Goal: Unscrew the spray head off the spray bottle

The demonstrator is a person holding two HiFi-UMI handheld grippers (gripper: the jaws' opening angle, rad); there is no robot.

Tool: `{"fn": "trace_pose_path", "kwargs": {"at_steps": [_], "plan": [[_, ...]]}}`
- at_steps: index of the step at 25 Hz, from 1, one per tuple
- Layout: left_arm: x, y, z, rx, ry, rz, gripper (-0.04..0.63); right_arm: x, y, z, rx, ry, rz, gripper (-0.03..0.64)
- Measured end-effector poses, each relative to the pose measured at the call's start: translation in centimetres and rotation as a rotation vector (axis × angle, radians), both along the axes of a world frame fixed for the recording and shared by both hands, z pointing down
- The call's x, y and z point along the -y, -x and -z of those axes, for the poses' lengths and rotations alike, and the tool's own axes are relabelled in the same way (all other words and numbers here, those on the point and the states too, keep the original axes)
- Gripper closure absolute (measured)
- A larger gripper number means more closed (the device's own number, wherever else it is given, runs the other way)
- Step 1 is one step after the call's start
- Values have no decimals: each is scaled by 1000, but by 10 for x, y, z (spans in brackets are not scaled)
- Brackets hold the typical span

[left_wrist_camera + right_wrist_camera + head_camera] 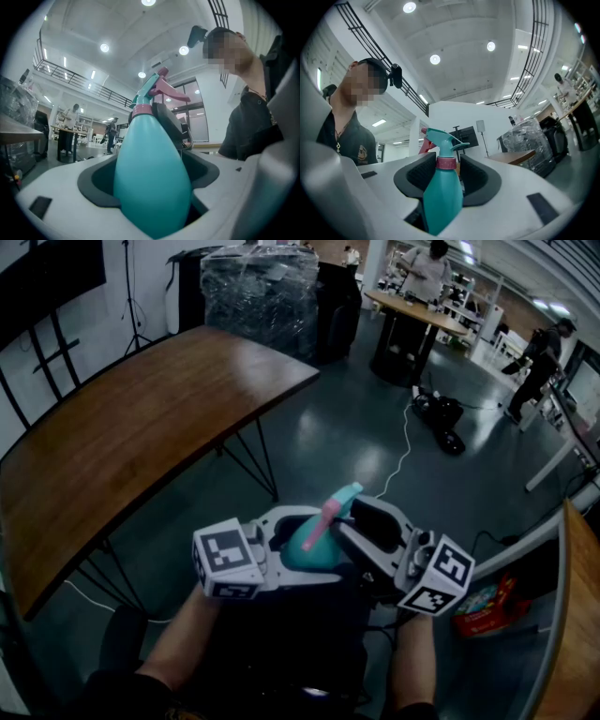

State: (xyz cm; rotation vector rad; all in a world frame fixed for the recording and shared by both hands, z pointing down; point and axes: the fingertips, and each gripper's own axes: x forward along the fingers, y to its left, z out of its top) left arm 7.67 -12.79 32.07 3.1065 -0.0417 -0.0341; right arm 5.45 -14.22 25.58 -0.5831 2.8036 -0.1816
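Left claw (pixel 150 185): clamped round spray bottle (pixel 151 154) belly.
Right claw (pixel 447 179): agape, collar (pixel 446 163) between pads (pixel 478 180), ungripped.
Axis: upright, spray head (pixel 442 137) above pads.

text: none legible | signs: none (print on red package (pixel 483 604) too blurred)

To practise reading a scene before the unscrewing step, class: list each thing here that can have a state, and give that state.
bottle: in the air, tilted, head end up.
spray head: on the bottle, not yet off.
left gripper: shut on the bottle.
right gripper: open, jaws either side of the collar.
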Motion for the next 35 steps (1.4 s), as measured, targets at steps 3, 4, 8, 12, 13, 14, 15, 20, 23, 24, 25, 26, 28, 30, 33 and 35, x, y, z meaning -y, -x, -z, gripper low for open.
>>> {"fn": "trace_pose_path", "kwargs": {"at_steps": [3,4,8,12,13,14,15,20,23,24,25,26,28,30,33,35], "plan": [[15,1,0,15,-15,93,175,9,-4,-1,-26,5,-70,456],[21,2,0,19,-22,131,175,12,-6,-1,-30,9,-91,456],[41,9,2,-5,-24,247,175,19,-13,1,-39,8,-159,456],[57,16,2,12,-32,367,175,14,-8,11,-58,-21,-203,456],[61,18,0,25,-41,399,175,12,-5,13,-72,-30,-218,456],[65,19,-1,39,-51,430,175,11,-1,15,-88,-39,-233,456],[69,20,-3,51,-58,458,176,9,4,17,-105,-47,-246,456],[78,23,-10,92,-75,532,176,4,23,17,-175,-68,-288,456],[78,23,-13,98,-77,538,176,8,29,8,-227,-75,-312,456],[77,23,-13,99,-77,537,176,9,29,5,-239,-75,-315,456],[77,22,-13,102,-77,537,176,11,28,3,-244,-72,-314,455],[78,22,-13,106,-76,539,176,12,26,2,-243,-69,-312,454],[79,23,-13,105,-68,544,176,13,22,2,-243,-67,-313,454],[81,25,-12,91,-53,547,176,14,18,3,-252,-74,-327,454],[82,28,-11,81,-43,549,176,15,14,2,-261,-78,-334,456],[82,29,-12,80,-39,549,176,16,12,1,-260,-73,-334,456]]}}
